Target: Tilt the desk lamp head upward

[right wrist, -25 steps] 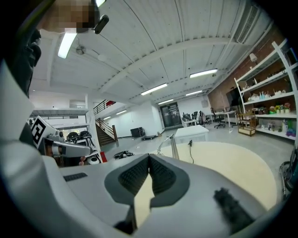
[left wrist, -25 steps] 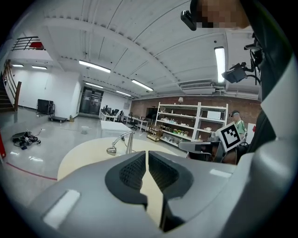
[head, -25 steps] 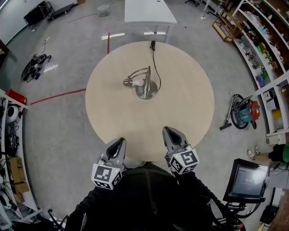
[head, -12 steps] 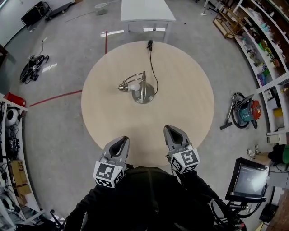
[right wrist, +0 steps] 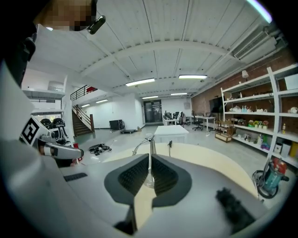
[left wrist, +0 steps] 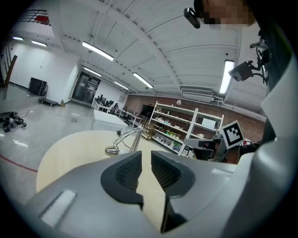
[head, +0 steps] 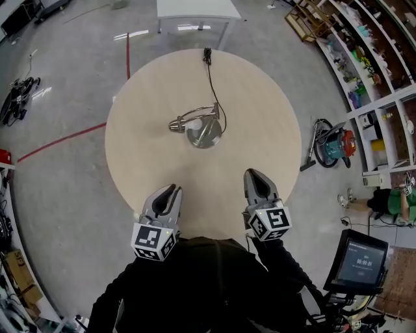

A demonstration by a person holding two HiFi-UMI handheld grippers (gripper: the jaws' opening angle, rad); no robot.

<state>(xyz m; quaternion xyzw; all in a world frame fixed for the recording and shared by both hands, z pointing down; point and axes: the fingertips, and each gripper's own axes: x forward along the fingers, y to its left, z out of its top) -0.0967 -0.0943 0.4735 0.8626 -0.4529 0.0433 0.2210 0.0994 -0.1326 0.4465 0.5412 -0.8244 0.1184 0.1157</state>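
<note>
A silver desk lamp [head: 203, 133] stands mid-table on a round pale wooden table [head: 260, 117]. Its curved arm carries the lamp head [head: 179, 123] out to the left, hanging low over the tabletop. A black cord [head: 212, 81] runs from the lamp to the far edge. My left gripper [head: 170, 190] [left wrist: 145, 158] hovers over the near table edge, well short of the lamp. Its jaws have just been opening and nothing is between them. My right gripper [head: 255, 174] [right wrist: 149, 160] is shut and empty, with the lamp post [right wrist: 151, 146] straight ahead of it.
A white rectangular table [head: 192, 10] stands beyond the round one. A vacuum cleaner [head: 328, 144] sits on the floor at the right, near stocked shelves [head: 364, 58]. A monitor [head: 357, 260] is at the lower right. Red tape [head: 65, 136] crosses the floor at the left.
Both grippers have advanced a little over the near table edge toward the lamp. The left jaws have parted slightly. The lamp stands as before.
</note>
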